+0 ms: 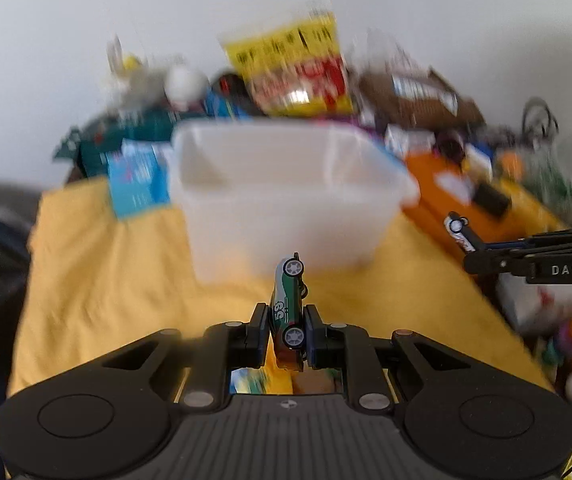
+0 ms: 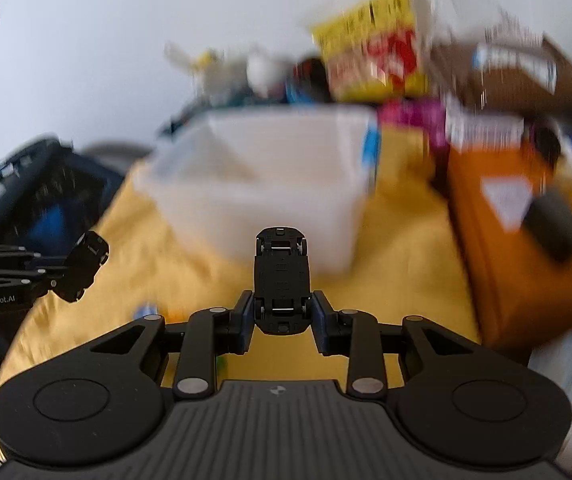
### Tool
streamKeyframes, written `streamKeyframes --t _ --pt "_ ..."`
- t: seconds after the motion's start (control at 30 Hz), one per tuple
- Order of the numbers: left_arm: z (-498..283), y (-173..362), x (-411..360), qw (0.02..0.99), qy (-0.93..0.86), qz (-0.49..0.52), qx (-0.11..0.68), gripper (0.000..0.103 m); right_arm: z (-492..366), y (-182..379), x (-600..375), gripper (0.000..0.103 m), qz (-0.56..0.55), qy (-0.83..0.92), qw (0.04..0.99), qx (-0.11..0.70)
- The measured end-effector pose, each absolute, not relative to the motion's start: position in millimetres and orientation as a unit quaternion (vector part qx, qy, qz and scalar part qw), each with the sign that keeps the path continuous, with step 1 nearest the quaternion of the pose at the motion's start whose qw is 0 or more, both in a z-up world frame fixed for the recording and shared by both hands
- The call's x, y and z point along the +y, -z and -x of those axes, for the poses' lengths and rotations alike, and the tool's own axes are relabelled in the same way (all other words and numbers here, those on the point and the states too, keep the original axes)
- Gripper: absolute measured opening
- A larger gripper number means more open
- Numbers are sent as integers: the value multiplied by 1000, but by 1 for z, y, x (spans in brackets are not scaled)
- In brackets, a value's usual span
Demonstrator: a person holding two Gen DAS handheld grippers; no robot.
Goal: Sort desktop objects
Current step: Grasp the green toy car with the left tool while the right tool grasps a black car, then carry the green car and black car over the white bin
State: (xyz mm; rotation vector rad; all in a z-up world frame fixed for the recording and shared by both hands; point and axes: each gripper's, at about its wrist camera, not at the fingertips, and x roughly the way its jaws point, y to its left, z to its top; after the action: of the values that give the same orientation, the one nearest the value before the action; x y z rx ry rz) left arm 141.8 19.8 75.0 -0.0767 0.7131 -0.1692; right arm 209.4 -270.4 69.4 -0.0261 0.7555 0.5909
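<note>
My left gripper [image 1: 286, 322] is shut on a green toy car [image 1: 287, 296] marked 59, held on its side with its nose toward the white plastic bin [image 1: 282, 224]. My right gripper [image 2: 282, 316] is shut on a second toy car [image 2: 282, 276], turned so its black underside faces the camera. That car sits just short of the bin's [image 2: 246, 216] near wall. In the left wrist view the right gripper [image 1: 481, 256] enters from the right with its car [image 1: 457, 228]. In the right wrist view the left gripper [image 2: 56, 280] comes in from the left with its car [image 2: 86, 266].
A yellow cloth [image 1: 106, 280] covers the table. Behind the bin lies blurred clutter: a yellow snack bag [image 1: 297, 68], a brown box [image 1: 417, 96] and a blue carton [image 1: 138, 176]. An orange box [image 2: 505, 240] stands right of the bin, a dark basket [image 2: 34, 192] off the table's left.
</note>
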Motion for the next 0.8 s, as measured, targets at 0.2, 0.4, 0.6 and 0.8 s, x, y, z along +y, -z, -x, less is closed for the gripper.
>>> streamKeyframes --t 0.2,0.4,0.6,0.8 --pt "-184 -132 32 942 80 34 325 20 -253 -127 -260 33 7 -298 893 336" --pt "-230 -167 43 940 84 34 328 20 -294 -151 -248 33 9 -308 882 356" --pt "-275 -183 48 934 85 50 344 20 -324 -153 -236 33 12 -301 871 388" --pt "-308 -183 37 926 78 34 368 20 -343 -146 -220 33 28 -291 862 413"
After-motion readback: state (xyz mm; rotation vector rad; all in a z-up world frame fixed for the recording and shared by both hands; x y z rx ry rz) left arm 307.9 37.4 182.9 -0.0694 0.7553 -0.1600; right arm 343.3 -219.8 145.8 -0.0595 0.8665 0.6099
